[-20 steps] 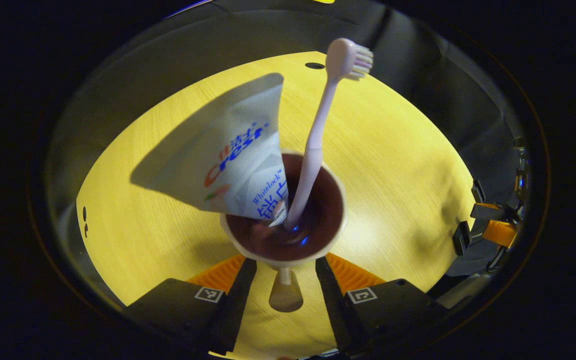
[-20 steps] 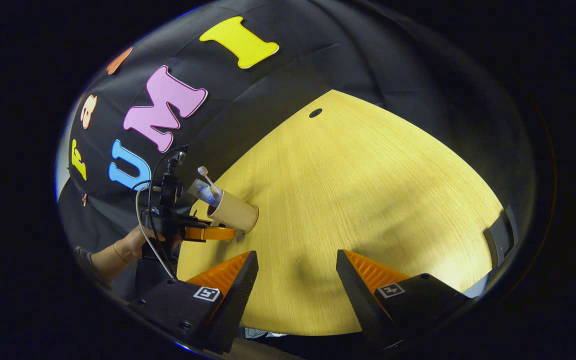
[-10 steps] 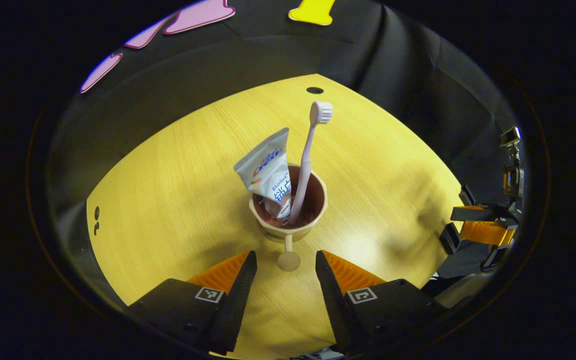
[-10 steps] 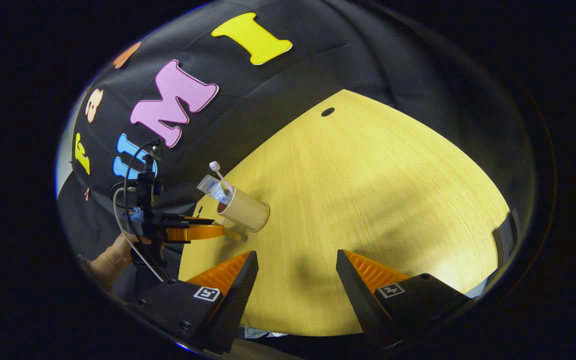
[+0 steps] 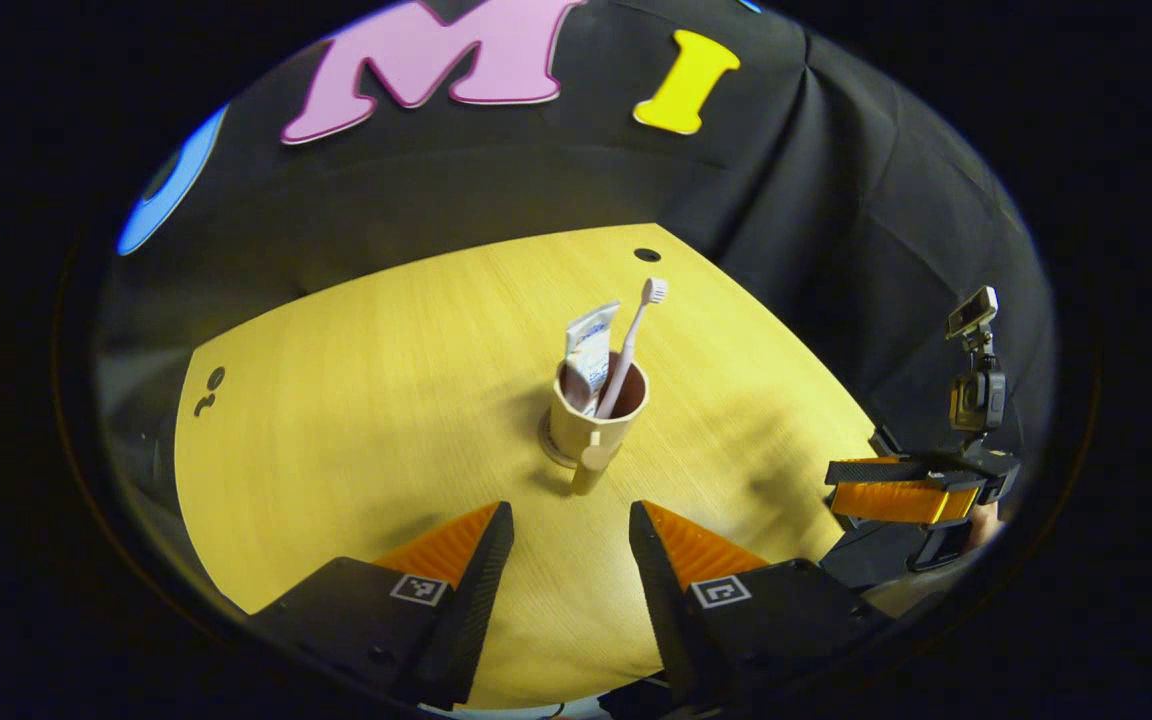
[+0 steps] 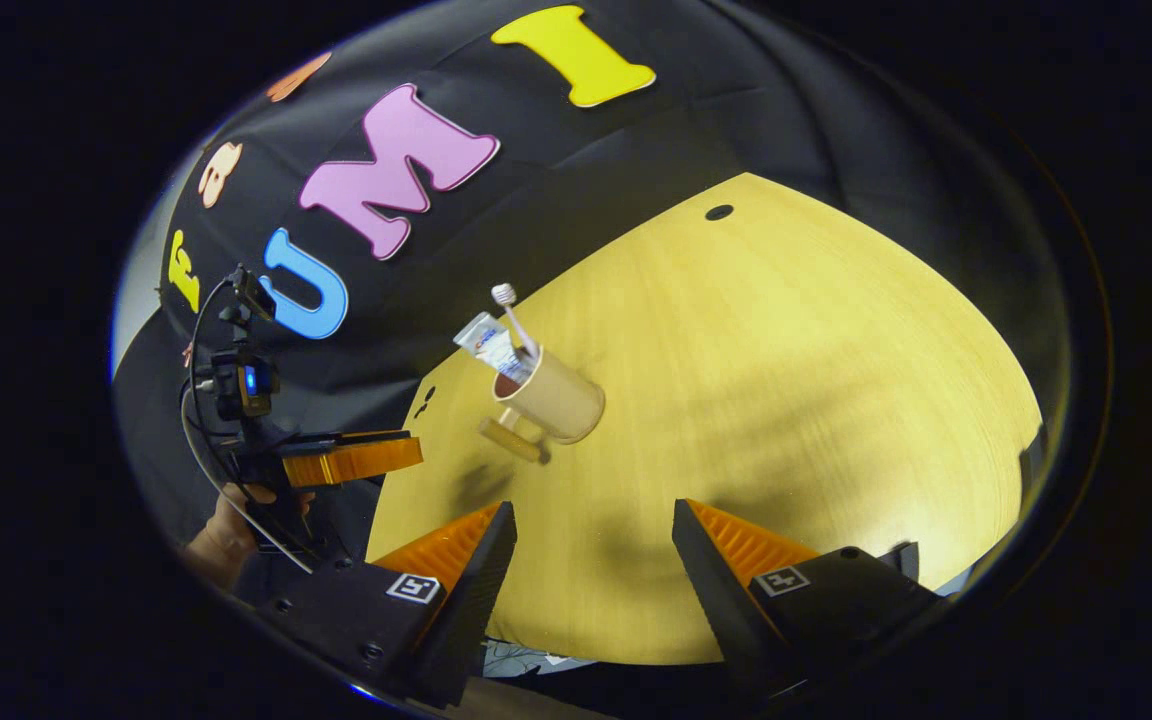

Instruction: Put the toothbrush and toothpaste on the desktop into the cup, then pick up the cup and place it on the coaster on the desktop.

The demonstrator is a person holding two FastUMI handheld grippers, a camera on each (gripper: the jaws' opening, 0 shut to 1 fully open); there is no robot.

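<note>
My left tongs (image 5: 561,525) gape empty | cup (image 5: 591,425) straight ahead on coaster (image 5: 548,450), brush (image 5: 631,345) and paste (image 5: 591,350) upright inside | right tongs (image 6: 586,535) empty, farther off.

This is a staged recording booth, not a lived-in room. A black cloth wall (image 5: 836,220) hangs in folds from nine o'clock round to three o'clock behind a pale wood-grain desktop (image 5: 356,400) with a cable hole (image 5: 647,255) near its twelve o'clock edge. A handheld gripper rig (image 6: 336,460) carrying a small camera (image 6: 244,380) and trailing cable, held by a hand (image 6: 226,520), sits at nine o'clock in the right gripper view.
</note>
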